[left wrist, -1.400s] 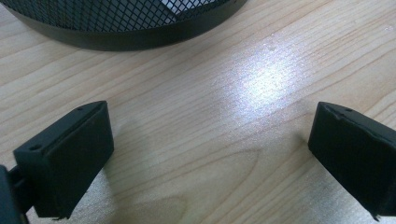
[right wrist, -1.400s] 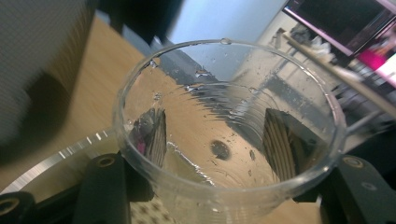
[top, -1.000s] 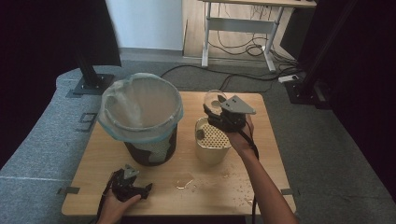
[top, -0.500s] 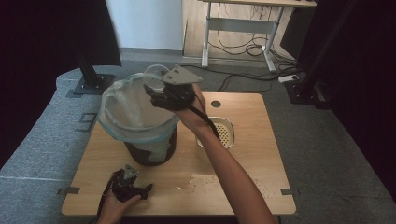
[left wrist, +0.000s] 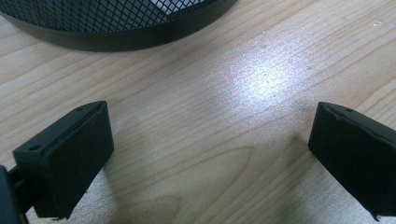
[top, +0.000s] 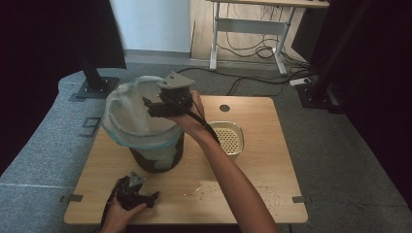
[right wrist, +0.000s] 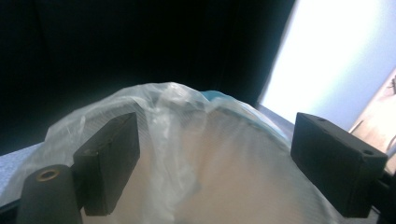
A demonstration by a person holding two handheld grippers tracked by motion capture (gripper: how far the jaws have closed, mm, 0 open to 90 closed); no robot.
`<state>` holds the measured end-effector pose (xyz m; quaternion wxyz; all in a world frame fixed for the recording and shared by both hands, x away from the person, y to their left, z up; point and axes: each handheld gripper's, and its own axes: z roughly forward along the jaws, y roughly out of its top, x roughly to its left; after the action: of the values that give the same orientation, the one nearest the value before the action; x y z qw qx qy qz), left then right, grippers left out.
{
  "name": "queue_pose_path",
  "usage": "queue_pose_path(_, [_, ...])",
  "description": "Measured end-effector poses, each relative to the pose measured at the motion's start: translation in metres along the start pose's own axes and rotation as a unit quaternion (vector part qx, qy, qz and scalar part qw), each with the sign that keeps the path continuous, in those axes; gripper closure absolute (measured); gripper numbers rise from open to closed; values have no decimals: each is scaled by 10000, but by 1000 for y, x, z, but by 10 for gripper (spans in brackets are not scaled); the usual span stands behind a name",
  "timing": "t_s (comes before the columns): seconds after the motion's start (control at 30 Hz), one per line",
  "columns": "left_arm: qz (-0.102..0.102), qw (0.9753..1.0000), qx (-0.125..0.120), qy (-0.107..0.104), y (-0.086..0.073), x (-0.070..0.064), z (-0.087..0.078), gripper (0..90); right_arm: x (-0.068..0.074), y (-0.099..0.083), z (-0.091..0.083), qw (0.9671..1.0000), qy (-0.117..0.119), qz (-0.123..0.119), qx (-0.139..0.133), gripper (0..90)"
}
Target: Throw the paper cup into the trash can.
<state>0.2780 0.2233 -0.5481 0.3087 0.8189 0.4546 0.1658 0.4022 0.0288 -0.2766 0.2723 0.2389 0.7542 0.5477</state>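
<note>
A black mesh bin (top: 156, 156) lined with a clear, blue-rimmed plastic bag (top: 127, 114) stands at the table's left middle. My right gripper (top: 149, 104) hovers over the bin's right rim, pointing left across the opening. Its jaws are open and hold nothing; the right gripper (right wrist: 215, 158) frames the bag (right wrist: 196, 154) between them. My left gripper (top: 141, 198) rests low near the table's front edge, in front of the bin. The left gripper (left wrist: 210, 154) is open over bare wood, with the bin's base (left wrist: 116, 28) just ahead.
A cream perforated container (top: 227, 138) stands right of the bin, beside my right forearm. Crumbs (top: 233, 190) are scattered on the wooden table (top: 272, 160) toward the front. A round cable hole (top: 224, 108) lies at the back. Desk legs and cables stand beyond.
My right gripper swung left from above the cream container to over the bin's opening, then settled slightly right and lower. The left gripper stayed put.
</note>
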Motion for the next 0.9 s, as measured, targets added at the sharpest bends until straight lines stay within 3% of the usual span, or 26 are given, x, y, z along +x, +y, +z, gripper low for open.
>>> queue_pose_path(0.2, [-1, 10000, -1, 0, 0, 0, 0, 0, -17, -24, -41, 9998, -109, 79, -133, 190])
queue_pose_path(0.33, [0, 10000, -6, -2, 0, 0, 0, 0, -33, -52, -71, 9992, -227, 259, -192, 210])
queue_pose_path(0.53, [7, 10000, -4, 2, 0, 0, 0, 0, -51, -107, -115, 9976, -428, 507, -180, 238])
queue_pose_path(0.7, [9, 10000, -4, 3, 0, 0, 0, 0, -56, -154, -144, 9955, -658, 668, -165, 264])
queue_pose_path(0.9, [17, 10000, 1, 5, 0, 0, 0, 0, -56, -204, -162, 9922, -753, 994, -43, 279])
